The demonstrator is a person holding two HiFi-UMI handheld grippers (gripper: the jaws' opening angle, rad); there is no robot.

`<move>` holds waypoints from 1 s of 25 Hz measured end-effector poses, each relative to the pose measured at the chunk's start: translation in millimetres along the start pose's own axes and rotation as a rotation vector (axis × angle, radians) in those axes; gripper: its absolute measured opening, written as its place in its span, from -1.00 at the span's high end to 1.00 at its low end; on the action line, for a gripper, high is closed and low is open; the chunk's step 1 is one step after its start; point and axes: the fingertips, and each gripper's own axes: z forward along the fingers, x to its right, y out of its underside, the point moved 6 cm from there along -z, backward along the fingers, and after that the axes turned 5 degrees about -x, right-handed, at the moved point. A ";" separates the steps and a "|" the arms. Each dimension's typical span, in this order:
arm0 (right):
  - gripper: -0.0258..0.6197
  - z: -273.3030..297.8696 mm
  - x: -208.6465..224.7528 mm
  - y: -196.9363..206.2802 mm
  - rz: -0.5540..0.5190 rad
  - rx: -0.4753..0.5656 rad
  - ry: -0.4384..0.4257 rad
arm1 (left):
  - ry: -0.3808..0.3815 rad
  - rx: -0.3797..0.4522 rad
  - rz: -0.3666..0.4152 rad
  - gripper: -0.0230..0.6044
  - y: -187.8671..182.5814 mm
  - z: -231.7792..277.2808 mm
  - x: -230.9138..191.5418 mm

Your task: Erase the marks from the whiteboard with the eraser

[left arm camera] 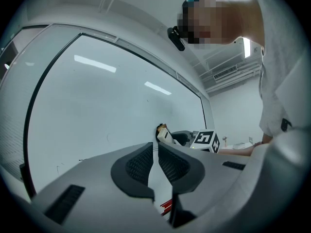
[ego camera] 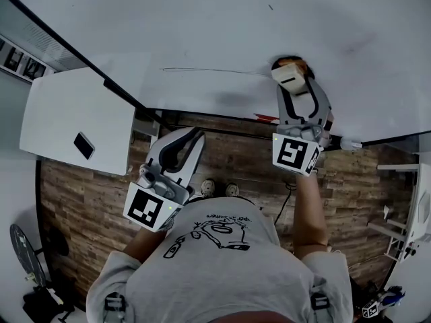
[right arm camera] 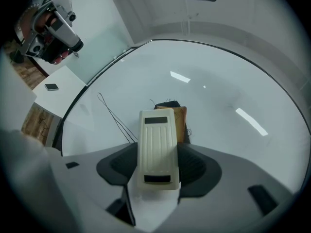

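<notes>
The whiteboard [ego camera: 202,25] fills the top of the head view, and a thin dark line [ego camera: 209,69] runs across it. My right gripper [ego camera: 296,86] is shut on a cream eraser [ego camera: 289,77] whose felt end presses on the board at the line's right end. In the right gripper view the eraser [right arm camera: 156,149] sits between the jaws of that gripper [right arm camera: 158,168]. Thin lines [right arm camera: 114,115] run off to its left, and dark scribbles [right arm camera: 167,102] show at its tip. My left gripper [ego camera: 190,138] hangs below the board, shut and holding nothing [left arm camera: 156,161].
A white table [ego camera: 74,106] with a dark phone [ego camera: 83,145] stands at the left. Red markers [ego camera: 266,118] lie on the board's black ledge [ego camera: 222,130]. Wooden floor [ego camera: 81,194] lies below. A camera rig [right arm camera: 48,23] hangs at the upper left of the right gripper view.
</notes>
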 end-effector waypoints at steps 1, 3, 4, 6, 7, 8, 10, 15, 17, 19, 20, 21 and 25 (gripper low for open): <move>0.13 0.7 -4.0 0.4 -0.001 -0.001 -0.005 | -0.002 0.000 -0.001 0.78 0.9 -0.8 -0.7; 0.13 2.6 -12.7 1.8 -0.005 -0.002 -0.016 | -0.004 -0.010 -0.001 0.78 3.3 -2.4 -1.6; 0.13 3.7 -16.7 2.7 -0.007 -0.003 -0.021 | -0.005 -0.016 -0.001 0.78 4.3 -3.0 -1.8; 0.13 6.1 -24.0 4.7 -0.009 -0.005 -0.032 | -0.009 -0.026 0.002 0.78 6.1 -3.6 -2.2; 0.13 7.3 -27.7 5.6 -0.011 -0.007 -0.037 | -0.009 -0.024 0.002 0.78 6.0 -3.4 -2.1; 0.13 8.2 -31.6 6.4 -0.014 -0.009 -0.043 | -0.008 -0.019 0.001 0.78 5.3 -3.1 -1.8; 0.13 9.5 -38.9 7.7 -0.023 -0.012 -0.051 | -0.008 -0.019 0.001 0.78 5.0 -3.2 -1.1; 0.13 13.6 -57.3 11.3 -0.042 -0.021 -0.079 | -0.024 -0.032 0.001 0.78 7.5 -4.8 -2.6; 0.13 16.7 -71.1 14.2 -0.063 -0.027 -0.107 | -0.029 -0.039 0.004 0.78 8.4 -5.5 -3.1; 0.13 19.6 -84.2 17.3 -0.090 -0.034 -0.119 | -0.033 -0.038 0.005 0.78 7.3 -6.1 -2.5; 0.13 20.7 -88.6 18.3 -0.098 -0.038 -0.120 | -0.032 -0.032 0.005 0.78 5.4 -6.1 -1.5; 0.13 21.7 -91.9 19.0 -0.102 -0.042 -0.122 | -0.031 -0.024 0.004 0.78 3.3 -6.0 -0.4; 0.13 21.7 -103.3 20.2 -0.112 -0.063 -0.183 | -0.034 -0.024 0.006 0.78 2.0 -7.3 2.6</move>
